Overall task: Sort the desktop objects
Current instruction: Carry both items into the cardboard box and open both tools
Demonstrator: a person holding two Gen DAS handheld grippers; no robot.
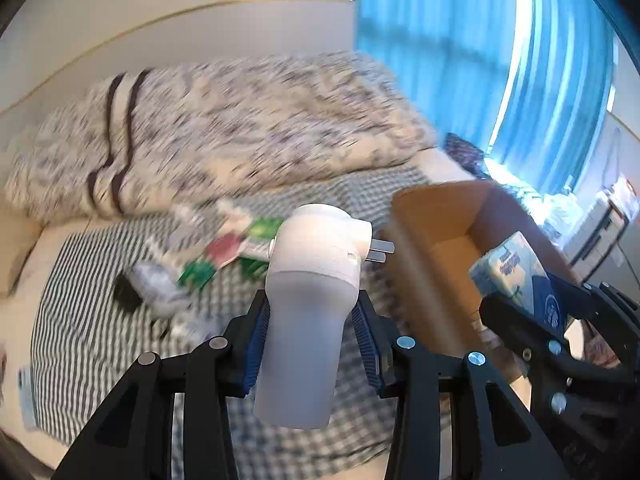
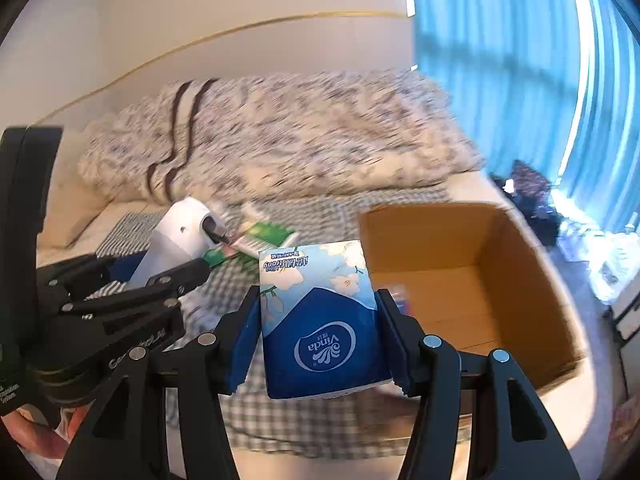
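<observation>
Open cardboard box (image 2: 472, 280) resting on checked bedspread (image 2: 304, 420). Right gripper (image 2: 320, 340) raised beside box, clamped on blue tissue pack (image 2: 320, 320). Left gripper (image 1: 308, 336) level alongside, gripping white plug-in device (image 1: 308, 300); green packets (image 1: 240, 252), seemingly blurred, lying behind

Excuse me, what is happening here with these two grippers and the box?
A person is sorting things lying on a bed. The left gripper is shut on a white plug-in device with two metal prongs. The right gripper is shut on a blue tissue pack. Both are held in the air beside an open cardboard box. Green packets remain on the checked sheet.
</observation>
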